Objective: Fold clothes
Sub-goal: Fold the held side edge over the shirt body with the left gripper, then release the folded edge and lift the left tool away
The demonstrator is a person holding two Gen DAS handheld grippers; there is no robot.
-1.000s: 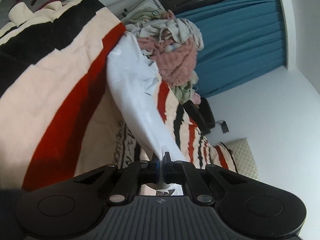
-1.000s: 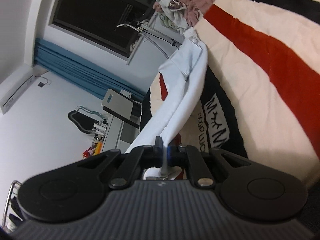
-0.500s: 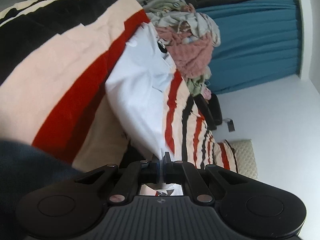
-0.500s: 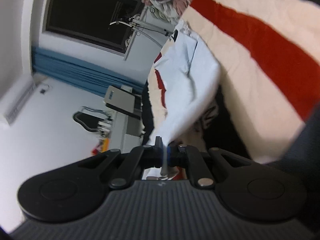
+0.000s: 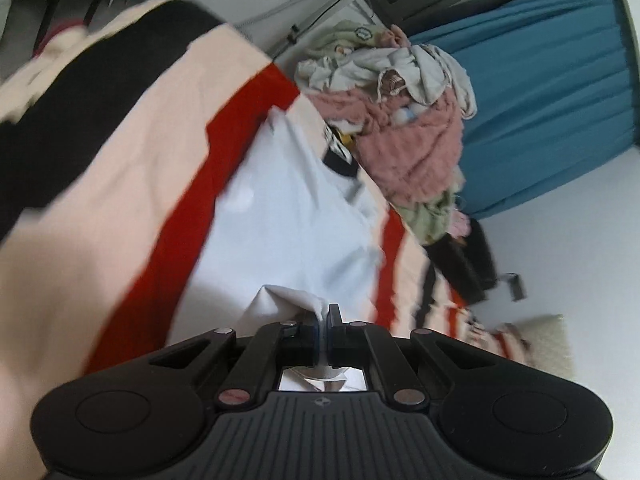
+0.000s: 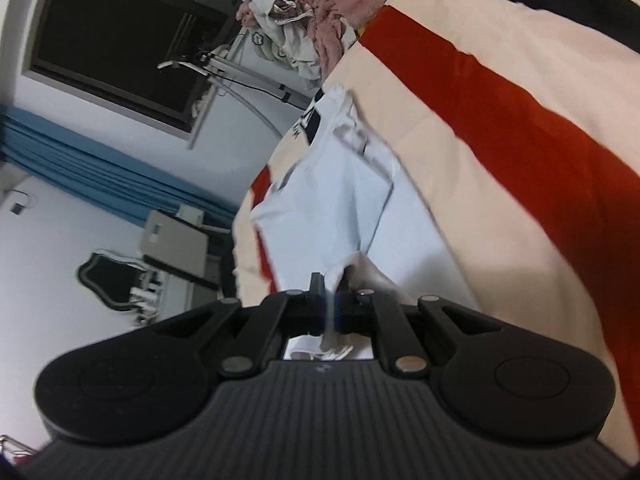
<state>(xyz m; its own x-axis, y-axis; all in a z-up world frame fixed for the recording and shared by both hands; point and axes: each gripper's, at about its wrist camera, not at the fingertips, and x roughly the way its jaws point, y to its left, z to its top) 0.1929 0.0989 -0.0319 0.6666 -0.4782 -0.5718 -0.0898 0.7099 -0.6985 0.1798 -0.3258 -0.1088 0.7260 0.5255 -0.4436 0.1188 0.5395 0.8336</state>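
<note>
Since a second ago the white cotton T-shirt with a black print (image 5: 296, 216) goes from hanging as a narrow bunched strip to spreading nearly flat over the cream, red and black striped blanket (image 5: 132, 168). Left gripper (image 5: 323, 322) pinches one near corner of it, jaws closed on cloth; right gripper (image 6: 329, 298) pinches the other near corner the same way. Shirt runs straight ahead of both grippers, long axis pointing to the heap of pink and pale unfolded clothes (image 5: 404, 120); print end is farthest. Neither arm is nearer. Whichever fold follows likely carries the near edge forward along that axis.
</note>
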